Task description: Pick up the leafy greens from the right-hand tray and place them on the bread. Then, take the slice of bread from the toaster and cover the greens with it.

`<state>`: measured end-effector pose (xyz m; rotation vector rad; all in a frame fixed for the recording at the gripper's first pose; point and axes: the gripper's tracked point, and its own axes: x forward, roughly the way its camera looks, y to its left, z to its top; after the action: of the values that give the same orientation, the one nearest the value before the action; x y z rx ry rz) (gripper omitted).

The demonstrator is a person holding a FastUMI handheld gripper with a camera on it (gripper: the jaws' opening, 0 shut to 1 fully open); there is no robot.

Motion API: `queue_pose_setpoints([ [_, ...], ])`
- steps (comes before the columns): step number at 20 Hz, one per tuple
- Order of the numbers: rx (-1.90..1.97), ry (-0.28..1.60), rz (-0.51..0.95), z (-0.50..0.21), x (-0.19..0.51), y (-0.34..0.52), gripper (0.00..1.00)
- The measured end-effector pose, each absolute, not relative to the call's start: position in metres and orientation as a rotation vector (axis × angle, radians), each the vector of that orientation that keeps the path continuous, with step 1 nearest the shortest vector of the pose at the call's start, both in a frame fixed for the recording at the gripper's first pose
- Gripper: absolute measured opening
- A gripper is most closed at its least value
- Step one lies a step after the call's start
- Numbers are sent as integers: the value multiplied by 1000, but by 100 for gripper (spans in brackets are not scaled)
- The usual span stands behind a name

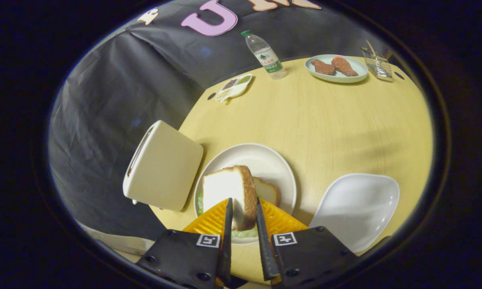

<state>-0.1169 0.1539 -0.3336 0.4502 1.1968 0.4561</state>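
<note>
My gripper (243, 206) holds a thick slice of bread (230, 190) on edge between its two fingers, both pressing on its crust. The slice hangs tilted just above a round white plate (265, 160). On that plate lies another bread slice (268, 192), with leafy greens (245, 233) showing under the held slice, between the fingers and at its left. A cream toaster (164, 165) stands just left of the plate, at the table's edge. Right of the plate sits a white leaf-shaped tray (355, 206) with nothing on it.
Across the yellow table (325, 120) stand a water bottle (265, 54), a small divided dish of seasonings (234, 86), a pale plate with two pieces of browned meat (336, 68) and a wire rack (378, 64). The table edge runs close behind the toaster.
</note>
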Motion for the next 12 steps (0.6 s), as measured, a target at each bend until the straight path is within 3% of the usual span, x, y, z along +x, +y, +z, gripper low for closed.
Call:
queue_pose_setpoints([
  [7, 423, 1147, 477, -323, -117, 144, 100],
  [12, 386, 1050, 467, -304, -109, 123, 100],
])
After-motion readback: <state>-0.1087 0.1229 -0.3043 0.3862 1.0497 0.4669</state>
